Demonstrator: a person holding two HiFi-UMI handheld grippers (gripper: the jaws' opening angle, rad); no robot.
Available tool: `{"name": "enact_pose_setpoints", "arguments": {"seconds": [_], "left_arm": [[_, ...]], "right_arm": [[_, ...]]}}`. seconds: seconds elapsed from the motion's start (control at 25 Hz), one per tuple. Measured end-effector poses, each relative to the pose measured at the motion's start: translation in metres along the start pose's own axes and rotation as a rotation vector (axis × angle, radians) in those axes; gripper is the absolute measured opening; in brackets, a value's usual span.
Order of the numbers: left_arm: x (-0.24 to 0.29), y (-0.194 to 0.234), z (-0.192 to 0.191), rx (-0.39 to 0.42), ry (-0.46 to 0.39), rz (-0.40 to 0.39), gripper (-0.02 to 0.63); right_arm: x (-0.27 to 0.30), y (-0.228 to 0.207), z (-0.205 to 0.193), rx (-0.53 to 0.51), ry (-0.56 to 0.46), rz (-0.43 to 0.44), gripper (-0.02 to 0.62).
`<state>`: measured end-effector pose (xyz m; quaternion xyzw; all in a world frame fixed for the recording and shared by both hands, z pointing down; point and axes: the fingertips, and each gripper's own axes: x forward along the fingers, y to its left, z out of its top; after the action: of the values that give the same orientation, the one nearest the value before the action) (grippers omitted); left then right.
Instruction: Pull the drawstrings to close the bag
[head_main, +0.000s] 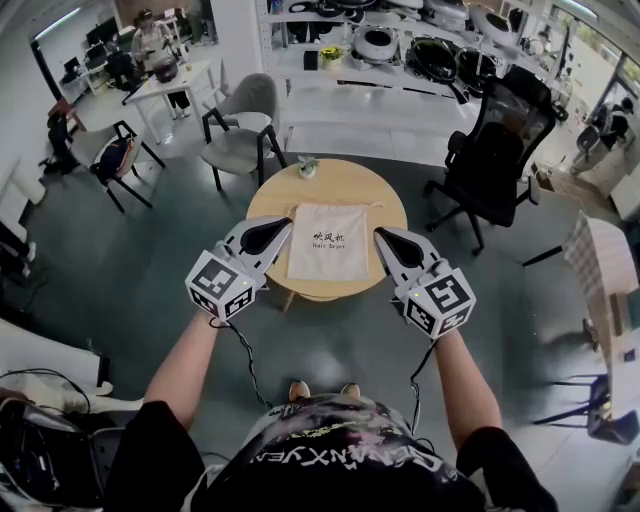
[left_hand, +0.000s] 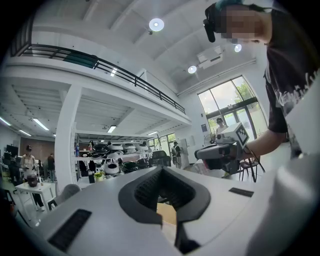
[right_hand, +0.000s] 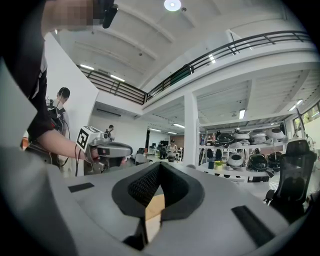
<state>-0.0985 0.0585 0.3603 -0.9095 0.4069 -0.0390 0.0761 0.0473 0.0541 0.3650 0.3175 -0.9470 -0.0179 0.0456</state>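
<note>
Head view: cream drawstring bag (head_main: 328, 240) lies flat at the centre of the round wooden tabletop (head_main: 300, 190), printed side up. Its far edge is at full width, not gathered. A thin drawstring (head_main: 365, 206) trails from the bag's far right corner across the wood. A small potted plant (head_main: 307, 168) stands at the far rim of the tabletop, apart from the bag.

Left gripper (head_main: 280, 228): held level, tip just beside the bag's left edge. The left gripper view shows its jaws (left_hand: 161, 170) closed together with nothing between them; a strip of tan surface shows through the gap below.

Right gripper (head_main: 385, 238): held level, tip just beside the bag's right edge. In the right gripper view its jaws (right_hand: 160, 167) are likewise pressed together and empty.

Whether either tip touches the cloth cannot be told. Each gripper is seen in the other's view, facing inward.

A black office chair (head_main: 500, 150) stands to the right of the table and a grey chair (head_main: 245, 120) behind it on the left.
</note>
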Motion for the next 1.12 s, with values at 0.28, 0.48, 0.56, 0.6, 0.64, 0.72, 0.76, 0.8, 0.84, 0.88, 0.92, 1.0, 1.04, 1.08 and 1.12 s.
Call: {"name": "enact_pose_setpoints", "arguments": {"seconds": [0.28,0.48,0.56,0.6,0.64,0.72,0.76,0.8,0.84,0.88,0.92,1.0,1.04,1.08,1.12], "left_arm": [[0.001,0.001,-0.002,-0.002,0.002,-0.002,0.015],[0.005,0.000,-0.006,-0.003,0.005,-0.008,0.015],[0.006,0.000,-0.007,-0.004,0.008,-0.010,0.015],[0.006,0.000,-0.008,-0.004,0.010,-0.011,0.015],[0.006,0.000,-0.009,-0.005,0.011,-0.012,0.015],[0.006,0.000,-0.010,-0.006,0.012,-0.013,0.015],[0.007,0.000,-0.010,-0.008,0.011,-0.014,0.015],[0.007,0.001,-0.011,-0.009,0.012,-0.015,0.015],[0.007,0.001,-0.012,-0.010,0.014,-0.015,0.015],[0.007,0.001,-0.013,-0.011,0.015,-0.015,0.015],[0.006,0.001,-0.013,-0.012,0.016,-0.015,0.016],[0.005,0.001,-0.014,-0.014,0.016,-0.015,0.017],[0.004,0.001,-0.015,-0.015,0.015,-0.015,0.017],[0.003,0.002,-0.016,-0.017,0.014,-0.015,0.017],[0.002,0.002,-0.016,-0.017,0.014,-0.015,0.017]], "right_arm": [[0.002,-0.001,-0.004,0.004,-0.001,0.015,0.000],[0.002,-0.003,-0.005,0.015,-0.001,0.003,0.002],[0.003,-0.003,-0.005,0.016,0.002,0.000,0.002],[0.003,-0.003,-0.005,0.014,0.003,-0.001,0.002],[0.004,-0.003,-0.005,0.013,0.004,-0.002,0.002],[0.004,-0.004,-0.006,0.012,0.005,-0.005,0.002],[0.004,-0.004,-0.007,0.013,0.006,-0.008,0.002],[0.005,-0.005,-0.007,0.013,0.006,-0.010,0.002],[0.005,-0.005,-0.008,0.014,0.006,-0.011,0.002],[0.005,-0.005,-0.009,0.014,0.007,-0.010,0.002],[0.005,-0.004,-0.009,0.014,0.007,-0.007,0.002],[0.006,-0.003,-0.010,0.014,0.007,-0.006,0.003],[0.006,-0.003,-0.011,0.015,0.007,-0.006,0.003],[0.007,-0.002,-0.011,0.012,0.007,-0.003,0.003],[0.008,-0.001,-0.012,0.009,0.006,0.001,0.003]]}}
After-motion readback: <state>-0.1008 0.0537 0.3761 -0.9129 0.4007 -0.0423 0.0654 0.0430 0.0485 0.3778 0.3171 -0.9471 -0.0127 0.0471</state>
